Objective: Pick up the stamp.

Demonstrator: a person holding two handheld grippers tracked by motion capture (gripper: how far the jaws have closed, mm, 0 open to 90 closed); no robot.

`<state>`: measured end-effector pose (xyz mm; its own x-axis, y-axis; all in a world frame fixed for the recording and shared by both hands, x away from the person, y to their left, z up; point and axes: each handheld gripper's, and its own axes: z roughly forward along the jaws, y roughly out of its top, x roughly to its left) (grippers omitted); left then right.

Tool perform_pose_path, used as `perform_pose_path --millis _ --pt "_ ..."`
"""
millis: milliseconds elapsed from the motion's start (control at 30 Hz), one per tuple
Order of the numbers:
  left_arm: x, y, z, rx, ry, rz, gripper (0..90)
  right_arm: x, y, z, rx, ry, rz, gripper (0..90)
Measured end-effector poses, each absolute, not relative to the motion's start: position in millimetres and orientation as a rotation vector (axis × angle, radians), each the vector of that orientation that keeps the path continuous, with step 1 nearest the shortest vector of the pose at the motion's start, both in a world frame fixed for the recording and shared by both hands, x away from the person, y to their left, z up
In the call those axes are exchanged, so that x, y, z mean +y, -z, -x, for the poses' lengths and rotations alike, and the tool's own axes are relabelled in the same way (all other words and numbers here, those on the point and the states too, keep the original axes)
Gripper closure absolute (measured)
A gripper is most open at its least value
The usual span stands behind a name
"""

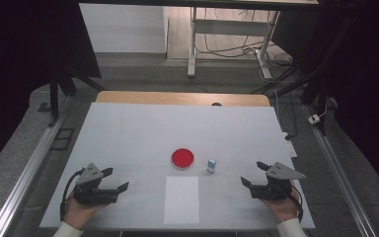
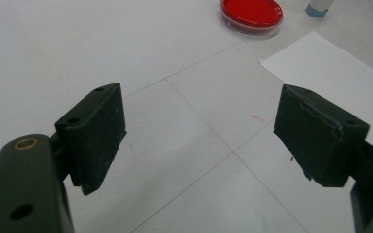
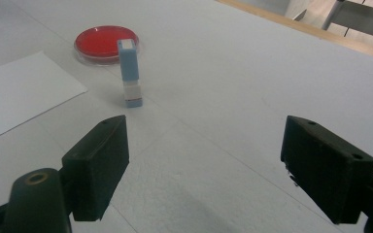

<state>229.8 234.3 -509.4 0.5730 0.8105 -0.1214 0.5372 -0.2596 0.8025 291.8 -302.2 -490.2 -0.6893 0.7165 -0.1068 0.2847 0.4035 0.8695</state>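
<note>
A: How far along is the work?

B: It looks unstarted. The left gripper (image 1: 112, 178) and right gripper (image 1: 253, 174) hover low over the desk (image 1: 128, 128), jaws spread wide, holding nothing.

A: And the things?

B: The red dish (image 1: 183, 158) sits untouched; the small blue-and-white block (image 1: 211, 165) stands upright just right of the dish; the white sheet (image 1: 181, 199) lies just in front of it. Everything is left to do.
</note>
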Motion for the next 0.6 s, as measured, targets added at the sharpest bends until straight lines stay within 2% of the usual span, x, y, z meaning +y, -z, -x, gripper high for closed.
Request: perform_pose_path --millis 600 --pt "233.7 508.6 -233.0 1.089 -0.382 -1.950 19.2 -300.7 492.9 -288.6 2.210 -1.227 -0.859 20.6"
